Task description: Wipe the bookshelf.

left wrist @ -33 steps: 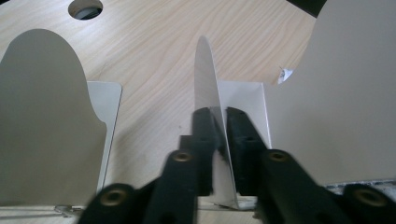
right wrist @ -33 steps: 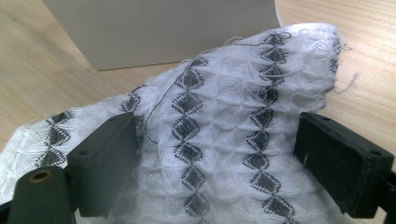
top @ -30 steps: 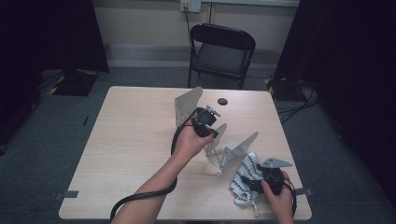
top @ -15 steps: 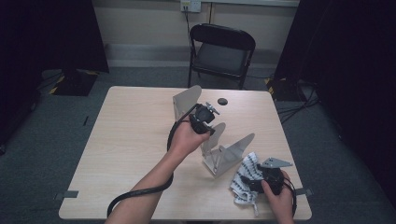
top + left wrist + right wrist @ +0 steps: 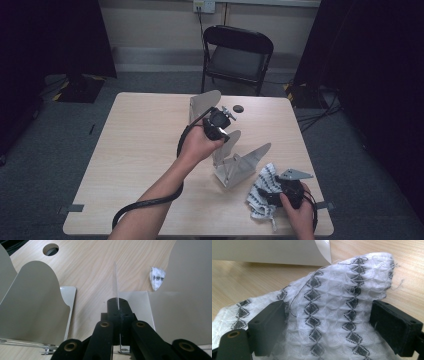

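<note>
My left gripper (image 5: 220, 126) is over the middle of the table, shut on the top edge of a thin grey metal plate (image 5: 115, 282). In the left gripper view that plate runs edge-on out of the closed jaws (image 5: 118, 302). The plate belongs to a folded metal stand (image 5: 240, 165) just below the hand. A white cloth with black diamonds (image 5: 262, 192) lies bunched at the front right. My right gripper (image 5: 267, 197) sits against it. Its jaws stand wide apart with the cloth (image 5: 332, 315) humped between the pads (image 5: 392, 325).
Another curved grey plate (image 5: 202, 105) stands behind my left hand, with a dark round spot (image 5: 238, 108) on the tabletop beside it. A black folding chair (image 5: 237, 55) faces the table's far edge. The table's left half (image 5: 130, 150) is bare wood.
My left hand has shifted only slightly while gripping the plate. The right hand and the cloth have kept still.
</note>
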`<state>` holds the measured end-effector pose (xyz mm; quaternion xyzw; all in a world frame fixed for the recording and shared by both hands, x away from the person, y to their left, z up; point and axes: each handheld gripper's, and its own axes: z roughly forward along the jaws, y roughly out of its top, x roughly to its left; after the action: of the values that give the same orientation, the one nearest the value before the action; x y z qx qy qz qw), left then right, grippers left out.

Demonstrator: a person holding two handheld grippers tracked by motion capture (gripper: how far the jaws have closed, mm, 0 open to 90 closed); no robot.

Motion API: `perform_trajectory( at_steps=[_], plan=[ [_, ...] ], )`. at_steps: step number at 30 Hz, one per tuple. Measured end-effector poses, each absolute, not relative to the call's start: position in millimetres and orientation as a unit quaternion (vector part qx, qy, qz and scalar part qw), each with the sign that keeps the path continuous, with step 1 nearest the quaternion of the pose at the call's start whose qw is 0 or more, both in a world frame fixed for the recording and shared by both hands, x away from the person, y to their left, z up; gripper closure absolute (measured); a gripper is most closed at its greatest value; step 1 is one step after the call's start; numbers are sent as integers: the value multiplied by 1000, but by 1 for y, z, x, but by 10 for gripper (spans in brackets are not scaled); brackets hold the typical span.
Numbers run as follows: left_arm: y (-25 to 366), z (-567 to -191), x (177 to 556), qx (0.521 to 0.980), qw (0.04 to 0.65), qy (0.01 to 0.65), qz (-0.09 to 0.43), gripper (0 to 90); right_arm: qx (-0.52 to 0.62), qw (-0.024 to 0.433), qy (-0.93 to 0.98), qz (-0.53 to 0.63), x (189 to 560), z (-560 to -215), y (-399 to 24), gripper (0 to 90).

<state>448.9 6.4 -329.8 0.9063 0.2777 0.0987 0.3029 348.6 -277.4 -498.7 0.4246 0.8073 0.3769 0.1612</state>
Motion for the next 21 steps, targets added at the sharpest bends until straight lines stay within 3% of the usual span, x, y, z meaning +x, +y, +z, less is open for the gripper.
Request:
perform_trajectory(
  at_steps=[21],
  plan=[
    [20,-358,442,894,329,289,93,900,424,161,808,376,348,-499,-277,125]
  ],
)
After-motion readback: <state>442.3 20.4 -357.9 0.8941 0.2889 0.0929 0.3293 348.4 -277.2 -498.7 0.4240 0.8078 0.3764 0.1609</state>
